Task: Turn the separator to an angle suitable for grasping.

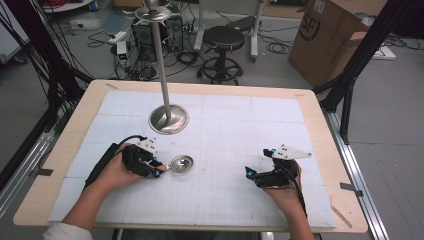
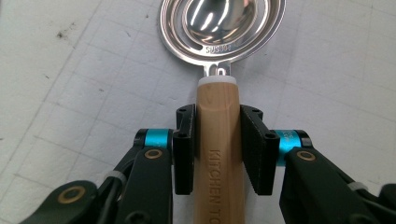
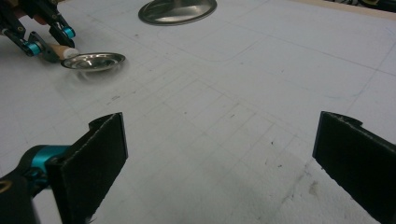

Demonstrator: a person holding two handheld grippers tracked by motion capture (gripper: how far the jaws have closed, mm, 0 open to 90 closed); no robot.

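Observation:
A steel kitchen tool with a round ringed bowl and a wooden handle is held just over the white mat. My left gripper is shut on the wooden handle, its pads pressing both sides. My right gripper stands open near the mat at the right, nothing between its pads. The left gripper and the tool lie far off to its upper left in the right gripper view.
A tall steel stand rises from a round base at the back middle of the white gridded mat. The wooden table edge frames the mat. A stool and a cardboard box stand on the floor beyond.

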